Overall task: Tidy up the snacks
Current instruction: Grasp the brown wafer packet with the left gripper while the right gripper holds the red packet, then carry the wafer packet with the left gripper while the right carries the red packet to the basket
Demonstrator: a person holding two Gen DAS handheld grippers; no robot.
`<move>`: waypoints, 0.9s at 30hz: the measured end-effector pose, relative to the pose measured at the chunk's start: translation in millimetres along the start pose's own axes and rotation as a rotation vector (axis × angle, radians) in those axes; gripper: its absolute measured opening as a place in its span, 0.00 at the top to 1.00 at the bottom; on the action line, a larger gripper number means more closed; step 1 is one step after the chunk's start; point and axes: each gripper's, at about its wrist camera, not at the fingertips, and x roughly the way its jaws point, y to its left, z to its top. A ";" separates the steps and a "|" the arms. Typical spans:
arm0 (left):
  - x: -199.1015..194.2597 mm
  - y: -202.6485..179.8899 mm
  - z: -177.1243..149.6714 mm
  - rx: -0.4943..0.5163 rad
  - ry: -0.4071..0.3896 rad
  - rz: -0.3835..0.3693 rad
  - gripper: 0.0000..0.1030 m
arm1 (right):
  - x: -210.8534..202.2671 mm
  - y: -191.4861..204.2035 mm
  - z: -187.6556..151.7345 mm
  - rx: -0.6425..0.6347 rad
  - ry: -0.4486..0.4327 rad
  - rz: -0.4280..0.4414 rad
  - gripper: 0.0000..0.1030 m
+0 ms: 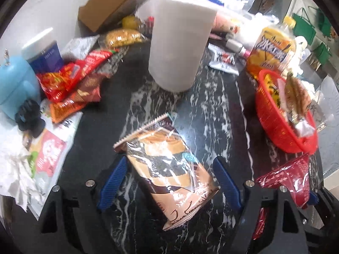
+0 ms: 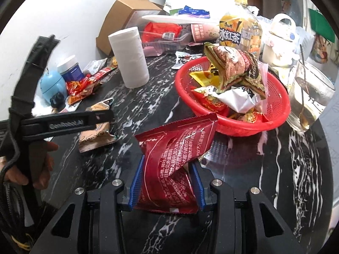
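I am pinching the red packet [image 2: 175,158] in my right gripper [image 2: 167,182]; it is crumpling, light and soft, best held mid-body. My left gripper [image 1: 169,182] is straddling the brown packet [image 1: 167,169] on the tabletop [image 1: 211,110], jaws wide. The basket [image 2: 273,118] is sitting beyond.

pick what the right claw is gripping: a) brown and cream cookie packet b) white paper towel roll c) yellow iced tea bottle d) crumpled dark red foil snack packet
d: the right claw is shut on the crumpled dark red foil snack packet, both blue pads pressing its sides.
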 end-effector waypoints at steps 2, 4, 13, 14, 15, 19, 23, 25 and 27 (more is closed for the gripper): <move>4.3 -1.3 -1.4 0.007 -0.002 -0.017 0.20 | 2.7 -0.7 -0.6 -0.001 0.006 -0.002 0.59; 5.7 -3.5 -2.1 0.015 -0.005 -0.030 0.20 | 3.6 -1.6 -2.1 -0.001 0.004 -0.001 0.58; 1.4 -14.8 -8.7 0.102 -0.034 -0.060 0.33 | -0.9 -2.6 -6.1 0.006 -0.003 -0.020 0.58; -0.2 -15.5 -10.5 0.111 -0.038 -0.056 0.46 | -1.8 -2.4 -6.7 0.008 -0.001 -0.020 0.58; -1.8 -16.0 -12.3 0.120 -0.041 -0.063 0.52 | -2.6 -2.1 -7.2 0.010 0.000 -0.019 0.58; -8.2 -15.2 -20.4 0.114 -0.023 -0.169 0.52 | -9.8 -5.9 -14.6 0.053 0.003 -0.006 0.60; -17.2 -22.7 -36.7 0.162 -0.006 -0.208 0.52 | -20.0 -8.9 -23.8 0.087 0.007 0.015 0.61; -22.6 -25.1 -44.8 0.186 -0.013 -0.198 0.52 | -24.2 -8.2 -28.0 0.085 0.007 0.005 0.61; -29.5 -25.0 -54.2 0.199 -0.004 -0.210 0.52 | -29.0 -7.5 -32.1 0.083 0.008 -0.004 0.61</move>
